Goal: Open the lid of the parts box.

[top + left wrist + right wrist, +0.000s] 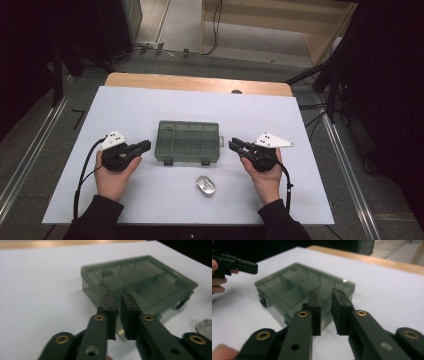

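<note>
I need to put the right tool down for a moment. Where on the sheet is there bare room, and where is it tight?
Bare: the white sheet behind the organizer box, up to the wooden table edge, and both outer front corners beside the forearms. Tight: in front of the box, where the small metal tin lies between the hands, and the gaps from box to left tool and right tool.

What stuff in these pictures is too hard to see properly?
- Small dark bits inside the green compartment box: left gripper view, tinted lid and blur.
- Round metal thing: cut off by the right edge in the left gripper view; too small in the high view.
- Left gripper: right gripper view, left edge crops it.
</note>
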A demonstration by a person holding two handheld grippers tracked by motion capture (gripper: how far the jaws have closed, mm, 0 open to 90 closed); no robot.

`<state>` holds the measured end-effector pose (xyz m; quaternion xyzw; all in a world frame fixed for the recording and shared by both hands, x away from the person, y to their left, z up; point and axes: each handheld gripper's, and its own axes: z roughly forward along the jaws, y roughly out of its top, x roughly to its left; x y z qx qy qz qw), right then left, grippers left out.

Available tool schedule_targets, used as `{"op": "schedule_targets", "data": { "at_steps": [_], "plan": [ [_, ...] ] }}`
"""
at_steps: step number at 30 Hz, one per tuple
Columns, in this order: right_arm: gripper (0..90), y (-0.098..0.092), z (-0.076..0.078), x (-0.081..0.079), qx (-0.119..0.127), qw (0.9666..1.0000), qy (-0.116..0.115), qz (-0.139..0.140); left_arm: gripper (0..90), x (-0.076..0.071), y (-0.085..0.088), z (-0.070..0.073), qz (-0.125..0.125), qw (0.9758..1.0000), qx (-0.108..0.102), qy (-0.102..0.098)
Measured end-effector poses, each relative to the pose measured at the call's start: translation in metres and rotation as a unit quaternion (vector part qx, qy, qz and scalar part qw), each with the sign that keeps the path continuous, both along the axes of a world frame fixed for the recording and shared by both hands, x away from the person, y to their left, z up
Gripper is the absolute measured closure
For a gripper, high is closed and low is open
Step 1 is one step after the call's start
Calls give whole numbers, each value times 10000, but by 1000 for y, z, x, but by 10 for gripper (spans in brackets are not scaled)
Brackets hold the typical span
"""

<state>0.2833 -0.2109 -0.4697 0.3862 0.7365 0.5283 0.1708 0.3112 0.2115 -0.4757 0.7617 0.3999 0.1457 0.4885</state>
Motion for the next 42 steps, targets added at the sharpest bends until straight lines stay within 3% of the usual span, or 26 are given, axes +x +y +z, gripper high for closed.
{"op": "schedule_targets", "data": {
  "at_steps": [4,7,9,11,15,18,27,32,36,42],
  "plan": [
    [878,7,-10,-1,-152,9996,204,123,899,3,3,-12,-167,9992,74,368],
    [880,10,-13,0,-214,9992,284,202,899,5,3,-14,-274,9984,123,471],
    [881,17,-16,1,-445,9980,362,273,900,6,4,-16,-328,9978,153,549],
    [880,18,-20,2,-468,9976,455,228,900,6,5,-16,-481,9967,189,627],
    [880,18,-25,2,-654,9960,562,245,899,7,6,-17,-590,9955,294,686],
    [881,17,-29,2,-640,9952,672,300,900,8,7,-17,-649,9949,274,722],
    [881,22,-32,2,-804,9930,685,533,899,8,5,-20,-746,9936,335,777],
    [881,25,-34,2,-906,9917,694,590,899,9,6,-20,-851,9926,201,842],
    [881,25,-34,2,-926,9912,722,608,899,9,4,-22,-888,9921,229,859],
    [881,28,-38,3,-1190,9878,800,613,899,9,3,-22,-892,9921,259,847]
  ]
}}
